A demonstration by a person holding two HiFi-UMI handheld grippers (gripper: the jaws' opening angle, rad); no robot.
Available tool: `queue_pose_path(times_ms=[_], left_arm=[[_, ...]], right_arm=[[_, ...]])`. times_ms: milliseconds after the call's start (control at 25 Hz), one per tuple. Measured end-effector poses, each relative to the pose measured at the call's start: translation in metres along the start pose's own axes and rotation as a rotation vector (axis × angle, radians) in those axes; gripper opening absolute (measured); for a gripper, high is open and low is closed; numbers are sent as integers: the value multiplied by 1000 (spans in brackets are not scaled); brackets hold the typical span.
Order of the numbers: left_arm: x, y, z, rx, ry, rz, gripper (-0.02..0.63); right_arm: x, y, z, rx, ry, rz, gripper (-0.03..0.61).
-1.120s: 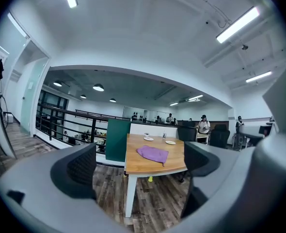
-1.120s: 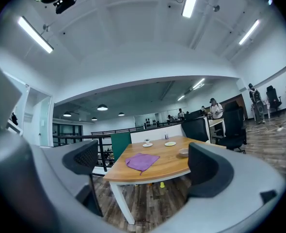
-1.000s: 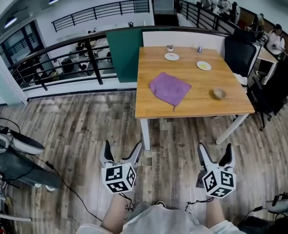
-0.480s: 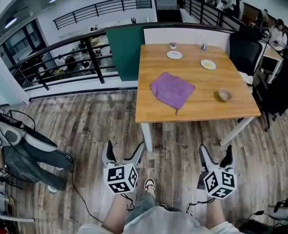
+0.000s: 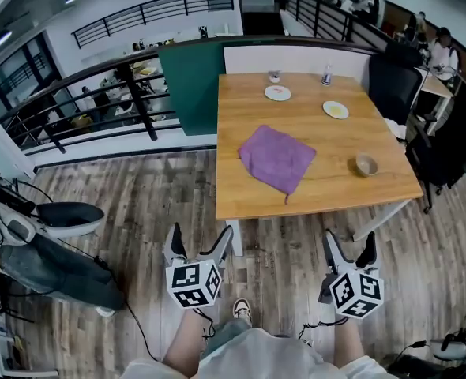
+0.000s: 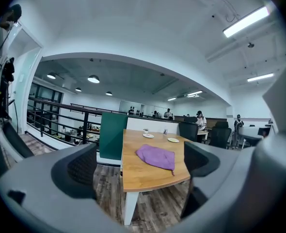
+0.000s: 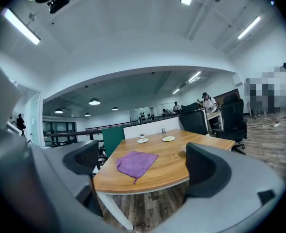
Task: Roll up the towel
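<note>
A purple towel [image 5: 277, 159] lies spread flat, turned like a diamond, near the front middle of a wooden table [image 5: 241, 188]. It also shows in the left gripper view as the towel [image 6: 156, 157] and in the right gripper view as the towel [image 7: 136, 162]. My left gripper [image 5: 197, 248] and right gripper [image 5: 348, 252] hang over the wood floor, well short of the table's front edge. Both are open with nothing between the jaws.
On the table stand two small plates [image 5: 278, 93] [image 5: 336, 110], a small bowl [image 5: 366, 164] near the right edge, a cup and a bottle at the back. A black office chair [image 5: 391, 85] stands right of the table. A railing [image 5: 99, 101] and a green panel [image 5: 189, 81] lie to the left. Bags and cables [image 5: 35, 243] sit on the floor at left.
The view has moved a little closer to the table, so the towel and the table look slightly larger. Both grippers keep their place in the view, still open.
</note>
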State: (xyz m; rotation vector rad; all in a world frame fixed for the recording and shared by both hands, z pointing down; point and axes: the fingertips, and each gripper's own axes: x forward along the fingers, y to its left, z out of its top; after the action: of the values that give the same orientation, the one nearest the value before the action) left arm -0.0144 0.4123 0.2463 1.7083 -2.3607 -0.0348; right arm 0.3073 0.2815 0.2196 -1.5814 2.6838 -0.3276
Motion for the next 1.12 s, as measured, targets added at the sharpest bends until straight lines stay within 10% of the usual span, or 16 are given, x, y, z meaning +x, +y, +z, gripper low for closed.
queue_pose_path(times_ms=[1120], left_arm=[[183, 49, 4, 25, 105, -124, 554]], right_arm=[[157, 19, -22, 32, 59, -106, 545]])
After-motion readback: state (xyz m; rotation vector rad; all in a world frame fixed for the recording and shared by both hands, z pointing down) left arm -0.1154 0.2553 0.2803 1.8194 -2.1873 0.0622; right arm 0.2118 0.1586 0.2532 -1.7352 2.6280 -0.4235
